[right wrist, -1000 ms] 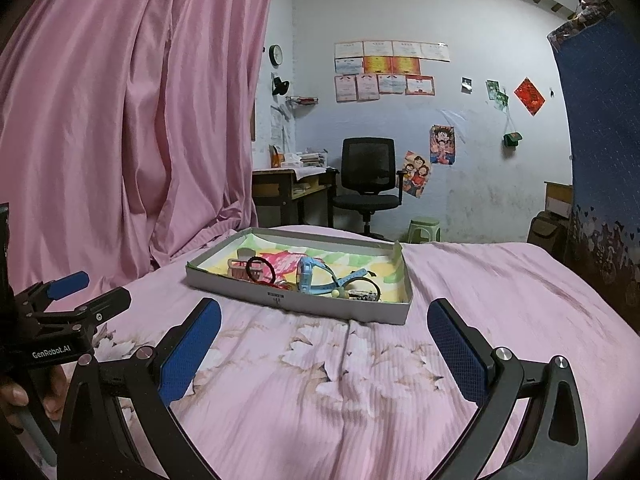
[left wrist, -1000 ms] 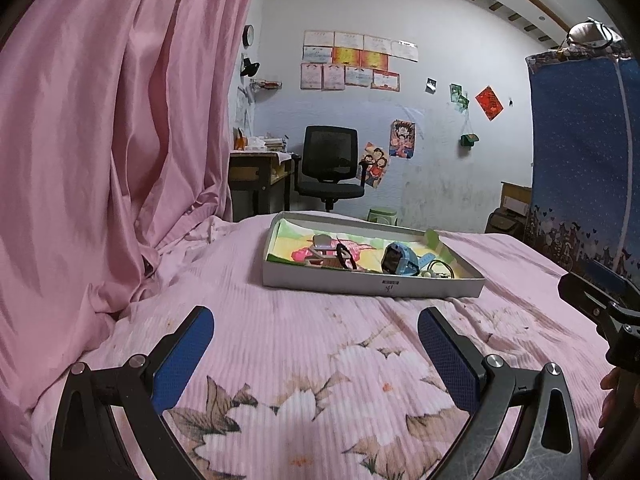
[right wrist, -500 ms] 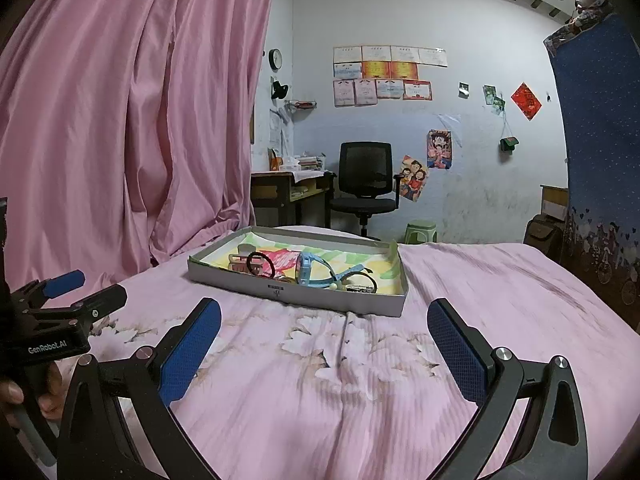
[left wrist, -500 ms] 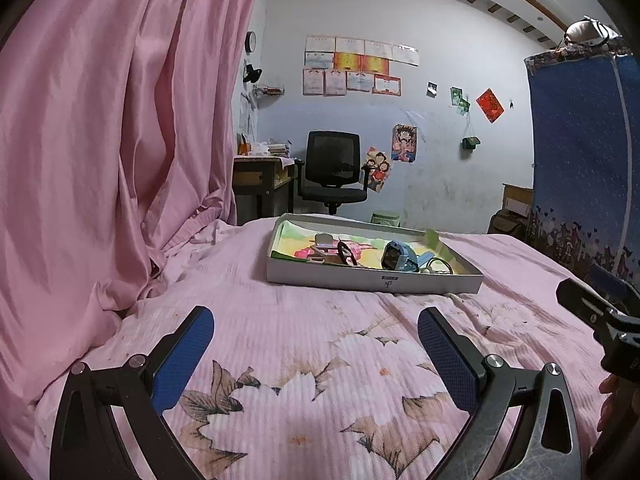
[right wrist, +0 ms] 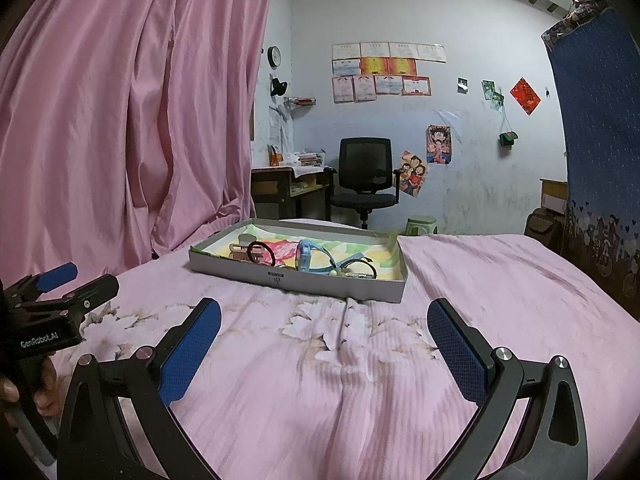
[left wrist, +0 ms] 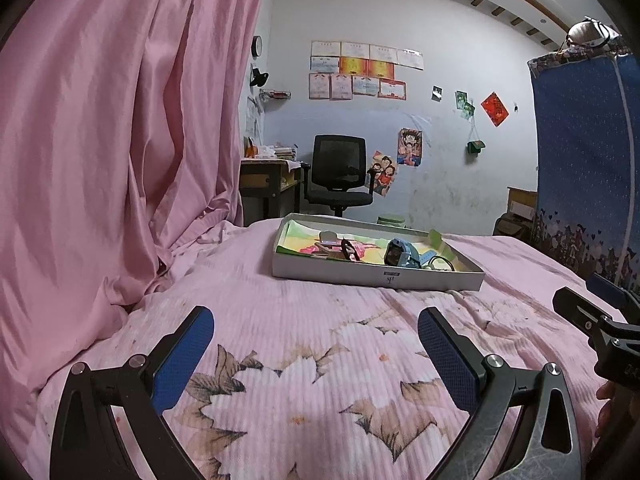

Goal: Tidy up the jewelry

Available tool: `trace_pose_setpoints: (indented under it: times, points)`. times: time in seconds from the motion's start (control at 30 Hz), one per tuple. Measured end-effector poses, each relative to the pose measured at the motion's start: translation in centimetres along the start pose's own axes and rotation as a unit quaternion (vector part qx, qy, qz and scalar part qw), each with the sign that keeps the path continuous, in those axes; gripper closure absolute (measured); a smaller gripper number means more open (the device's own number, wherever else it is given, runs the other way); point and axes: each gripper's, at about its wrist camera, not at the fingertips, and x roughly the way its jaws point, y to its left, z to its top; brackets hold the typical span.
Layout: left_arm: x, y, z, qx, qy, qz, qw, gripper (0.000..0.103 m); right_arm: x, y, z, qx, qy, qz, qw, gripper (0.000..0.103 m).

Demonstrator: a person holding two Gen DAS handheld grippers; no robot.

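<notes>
Though both views show the tray (left wrist: 378, 276), only the right shows a stool (right wrist: 421, 225).

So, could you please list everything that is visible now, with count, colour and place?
Tray: one, grey, on the bed.
Watch: one, light blue, in the tray, middle.
Hair tie: one, black, in the tray, left part.
Bed cover: one, pink with flowers, under the tray.
Curtain: one, pink, left side.
Office chair: one, black, by the far wall.
Desk: one, wooden, left of the chair.
Stool: one, green, behind the bed.
Blue cloth: one, hanging at right.
Left claw: open, empty, above the bed.
Right claw: open, empty, above the bed.
</notes>
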Motion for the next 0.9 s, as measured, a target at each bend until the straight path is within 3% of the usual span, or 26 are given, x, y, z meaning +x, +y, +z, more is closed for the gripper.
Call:
trace_pose_setpoints:
  times: [0.9]
  points:
    - [-0.06, 0.09, -0.27, 0.000, 0.000, 0.000, 1.0000, 0.000, 0.04, -0.23, -0.76, 0.000, 0.007, -0.007, 1.000, 0.001]
